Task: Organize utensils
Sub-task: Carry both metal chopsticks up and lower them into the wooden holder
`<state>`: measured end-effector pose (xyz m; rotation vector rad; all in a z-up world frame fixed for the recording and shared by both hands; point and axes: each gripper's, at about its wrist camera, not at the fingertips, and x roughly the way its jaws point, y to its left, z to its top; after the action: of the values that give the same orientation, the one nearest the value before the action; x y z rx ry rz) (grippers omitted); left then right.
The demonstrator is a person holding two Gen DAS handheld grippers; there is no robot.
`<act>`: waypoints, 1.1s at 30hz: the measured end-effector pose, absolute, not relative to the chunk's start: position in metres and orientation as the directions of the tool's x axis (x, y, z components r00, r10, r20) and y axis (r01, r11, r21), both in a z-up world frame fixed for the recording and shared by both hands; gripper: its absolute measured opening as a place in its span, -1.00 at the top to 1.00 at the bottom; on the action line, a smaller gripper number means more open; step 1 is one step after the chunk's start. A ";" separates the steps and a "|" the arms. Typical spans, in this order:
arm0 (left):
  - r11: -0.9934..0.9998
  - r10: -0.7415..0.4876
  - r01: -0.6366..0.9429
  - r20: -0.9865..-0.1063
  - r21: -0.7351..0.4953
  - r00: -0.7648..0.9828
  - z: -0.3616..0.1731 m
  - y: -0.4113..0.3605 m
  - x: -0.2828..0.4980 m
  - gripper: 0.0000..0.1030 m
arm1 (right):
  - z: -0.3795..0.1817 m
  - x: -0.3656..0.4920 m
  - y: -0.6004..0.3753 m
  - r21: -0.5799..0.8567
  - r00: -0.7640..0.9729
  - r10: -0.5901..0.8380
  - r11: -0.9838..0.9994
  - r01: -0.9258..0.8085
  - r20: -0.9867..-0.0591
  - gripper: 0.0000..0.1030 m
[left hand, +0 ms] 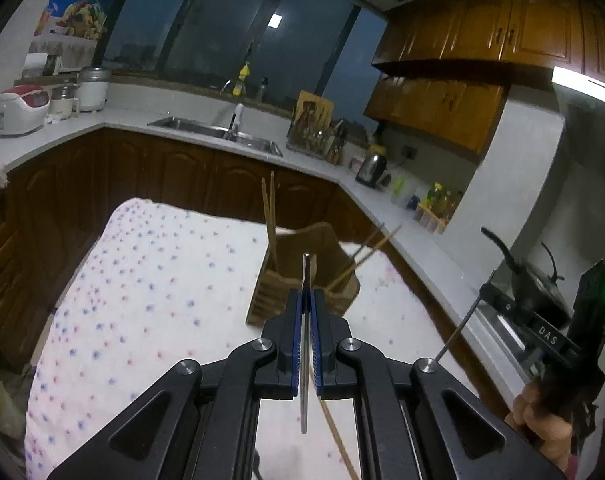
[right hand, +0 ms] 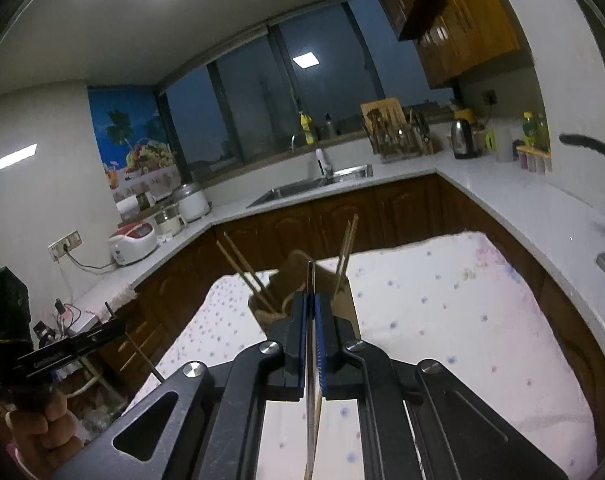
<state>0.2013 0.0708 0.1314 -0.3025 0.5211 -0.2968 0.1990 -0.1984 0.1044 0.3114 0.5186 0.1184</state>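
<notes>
While we hold a thin metal utensil (left hand: 305, 344) edge-on in the left gripper (left hand: 307, 300), its jaws are pressed fully together on the flat shaft, and the right gripper (right hand: 312, 308) is clamped just as tight on a second metal utensil (right hand: 311, 364); we cannot tell whether these are knives, forks or spoons, since only their edges show. Both point toward the wooden holder (left hand: 322, 280) standing on the dotted cloth (left hand: 150, 280) just beyond the tips, with one pair of chopsticks (left hand: 269, 224) upright in its left slot and another pair (left hand: 366, 254) leaning out to the right. A loose chopstick (left hand: 338, 440) lies on the cloth under the left gripper. As we see it, the main risk is the grip itself: a slim, smooth shaft pinched between flat pads could pivot or slide out if we tilt it steeply over the holder. Bringing both utensils in together, we might clash them, or knock the leaning chopsticks and tip them out. The holder looks light, so a push against its rim could shift or topple it on the soft cloth, which sits near the counter (left hand: 402, 216) on the right.
</notes>
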 end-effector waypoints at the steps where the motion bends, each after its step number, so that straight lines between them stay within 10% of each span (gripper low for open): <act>1: 0.913 -0.350 0.200 -0.434 -0.355 0.830 0.132 0.072 0.204 0.95 | 0.108 0.205 -0.199 0.319 0.868 0.188 0.947 -0.037 -0.459 0.92; 18: 0.924 -0.303 0.207 -0.289 -0.320 0.908 0.158 0.077 0.300 0.95 | 0.142 0.294 -0.210 0.343 0.948 0.148 0.938 -0.044 -0.281 0.92; 33: 0.941 -0.225 0.127 -0.297 -0.315 0.928 0.079 0.036 0.378 0.95 | 0.087 0.331 -0.215 0.342 0.948 0.096 0.939 0.015 -0.305 0.92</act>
<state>0.3780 0.0358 0.0792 -0.2963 0.3369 -0.1827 0.3308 -0.2154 0.0874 0.3488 0.3244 0.0420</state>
